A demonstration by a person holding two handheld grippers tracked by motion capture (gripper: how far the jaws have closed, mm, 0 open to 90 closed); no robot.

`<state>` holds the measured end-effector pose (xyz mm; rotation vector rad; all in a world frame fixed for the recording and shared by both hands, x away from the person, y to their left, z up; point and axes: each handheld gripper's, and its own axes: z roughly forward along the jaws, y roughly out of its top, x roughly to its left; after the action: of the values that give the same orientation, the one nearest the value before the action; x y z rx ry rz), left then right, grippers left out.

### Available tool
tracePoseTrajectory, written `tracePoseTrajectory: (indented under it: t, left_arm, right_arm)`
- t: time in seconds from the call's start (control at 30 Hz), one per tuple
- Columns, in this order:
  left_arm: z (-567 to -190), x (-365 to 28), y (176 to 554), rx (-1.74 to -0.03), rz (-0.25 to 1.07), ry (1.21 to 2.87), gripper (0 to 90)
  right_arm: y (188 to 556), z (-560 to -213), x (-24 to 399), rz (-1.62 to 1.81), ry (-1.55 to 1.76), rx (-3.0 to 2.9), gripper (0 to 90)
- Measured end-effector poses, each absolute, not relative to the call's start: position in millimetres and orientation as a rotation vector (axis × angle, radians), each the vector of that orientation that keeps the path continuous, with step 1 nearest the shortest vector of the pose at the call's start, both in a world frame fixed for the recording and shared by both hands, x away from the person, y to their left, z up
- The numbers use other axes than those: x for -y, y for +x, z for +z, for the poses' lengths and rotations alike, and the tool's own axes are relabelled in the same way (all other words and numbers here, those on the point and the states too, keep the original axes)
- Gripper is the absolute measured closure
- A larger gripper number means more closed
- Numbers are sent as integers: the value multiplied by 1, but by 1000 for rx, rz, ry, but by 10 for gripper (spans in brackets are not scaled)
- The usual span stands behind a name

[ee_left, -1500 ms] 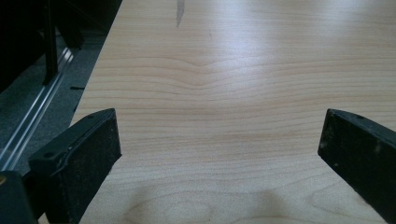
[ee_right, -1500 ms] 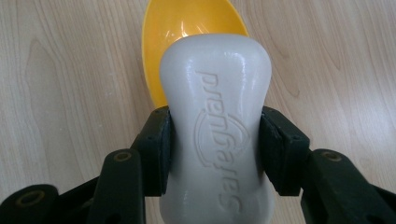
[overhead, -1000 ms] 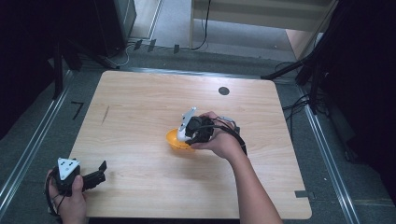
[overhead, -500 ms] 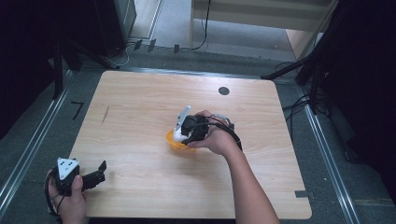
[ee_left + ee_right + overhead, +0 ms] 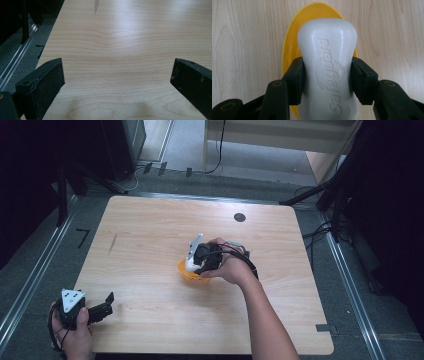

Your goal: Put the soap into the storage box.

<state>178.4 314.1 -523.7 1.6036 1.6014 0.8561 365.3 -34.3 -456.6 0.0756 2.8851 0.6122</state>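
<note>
My right gripper (image 5: 328, 80) is shut on a white bar of soap (image 5: 327, 70) with raised lettering, its pads pressing the bar's narrow waist from both sides. Under the soap lies a yellow oval dish (image 5: 288, 52) on the wooden table; I cannot tell whether the soap touches it. In the high view the right gripper (image 5: 199, 264) holds the soap (image 5: 191, 265) over the dish (image 5: 189, 276) near the table's middle. My left gripper (image 5: 106, 304) stands open at the front left corner, with bare wood between its jaws in the left gripper view (image 5: 117, 82).
The wooden table (image 5: 150, 235) has a small black round mark (image 5: 239, 217) at the back right and a dark streak (image 5: 113, 243) at the left. Metal rails and cables run along the floor around the table.
My right gripper has edged slightly to the left with the soap, staying over the yellow dish. The left gripper has not moved.
</note>
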Motion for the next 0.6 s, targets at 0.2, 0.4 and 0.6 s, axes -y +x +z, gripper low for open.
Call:
tracePoseTrajectory:
  t: [0.2, 0.4, 0.6]
  left_arm:
    - [-524, -314, 178, -1602, 855, 1601, 0]
    - [-524, -314, 178, -1602, 856, 1601, 0]
    - [-524, -314, 178, -1602, 856, 1599, 0]
  right_arm:
    - [368, -461, 35, 605, 69, -2899, 505]
    - [368, -461, 36, 620, 71, -2902, 479]
    - [370, -449, 42, 725, 132, -2868, 454]
